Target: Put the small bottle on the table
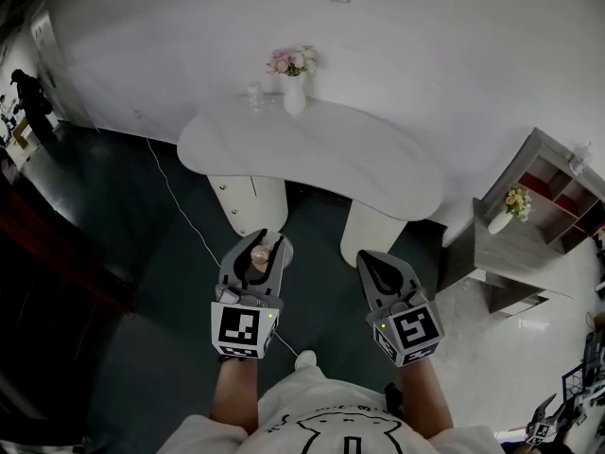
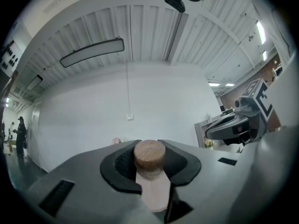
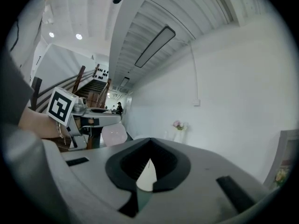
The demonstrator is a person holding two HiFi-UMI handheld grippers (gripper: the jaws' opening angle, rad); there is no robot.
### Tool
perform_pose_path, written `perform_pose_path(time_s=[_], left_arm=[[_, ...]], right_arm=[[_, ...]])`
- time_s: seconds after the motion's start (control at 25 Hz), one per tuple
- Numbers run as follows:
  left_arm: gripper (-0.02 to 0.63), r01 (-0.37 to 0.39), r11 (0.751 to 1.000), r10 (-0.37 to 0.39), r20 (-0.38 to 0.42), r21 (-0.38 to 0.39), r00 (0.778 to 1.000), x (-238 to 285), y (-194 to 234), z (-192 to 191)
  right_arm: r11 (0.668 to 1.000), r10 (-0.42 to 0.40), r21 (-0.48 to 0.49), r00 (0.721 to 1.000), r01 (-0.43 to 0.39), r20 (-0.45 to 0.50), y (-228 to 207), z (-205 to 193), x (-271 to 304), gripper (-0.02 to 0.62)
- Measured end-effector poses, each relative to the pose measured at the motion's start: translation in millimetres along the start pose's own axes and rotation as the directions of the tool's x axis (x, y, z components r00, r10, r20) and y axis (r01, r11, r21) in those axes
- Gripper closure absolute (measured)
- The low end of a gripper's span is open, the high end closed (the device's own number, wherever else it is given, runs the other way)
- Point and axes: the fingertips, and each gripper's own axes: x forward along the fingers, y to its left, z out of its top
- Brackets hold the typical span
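While both grippers hang short of the table (image 1: 312, 154), the bottle isn't on it yet. Table is white, kidney-shaped, on two round pedestals, back edge against the wall. Shelf (image 1: 529, 225) stands off the table's right end, near it.

Left gripper (image 1: 259, 241) is on the table's near side, in front of its left pedestal and clear of it. Jaws are clamped on the bottle (image 2: 153, 183). Right gripper (image 1: 371, 256) is also on the near side, in front of the table's right pedestal — jaws closed tip to tip, nothing between them.

Vase (image 1: 294, 93) with pink flowers sits at the table's back edge, by the wall. Small glass (image 1: 254, 95) is on the same edge, toward the table's left end.

Bottle is pinkish, held off the table over the dark floor — pads press both sides just under its wooden stopper (image 2: 150, 154).
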Motion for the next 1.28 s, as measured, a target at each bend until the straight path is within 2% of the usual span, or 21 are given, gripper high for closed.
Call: perform_pose_path(time_s=[0.2, 0.36, 0.48, 0.8, 1.28], left_arm=[[0.498, 0.009, 1.0, -0.009, -0.009, -0.002, 1.0, 51.0, 39.5, -10.9], [0.497, 0.031, 0.999, -0.031, 0.005, 0.012, 1.0, 79.1, 55.3, -10.8], [0.497, 0.035, 0.999, -0.035, -0.011, 0.012, 0.999, 93.6, 69.0, -18.4], [0.497, -0.002, 1.0, 0.002, -0.047, -0.007, 0.999, 122.2, 99.1, -33.0], [0.497, -0.035, 0.999, 0.035, -0.068, -0.003, 0.997, 196.3, 128.7, -54.3]], right_arm=[[0.999, -0.034, 0.012, 0.999, 0.034, 0.005, -27.8, 8.5, 53.4, 0.601], [0.997, -0.063, 0.047, 0.998, 0.063, 0.006, -44.5, 10.6, 82.8, 0.601], [0.997, -0.064, 0.039, 0.998, 0.064, 0.006, -48.8, 13.4, 100.3, 0.601], [0.995, -0.096, 0.013, 0.995, 0.096, 0.009, -76.0, 19.7, 133.7, 0.601], [0.992, -0.113, 0.05, 0.994, 0.113, 0.003, -140.2, 5.4, 199.6, 0.601]])
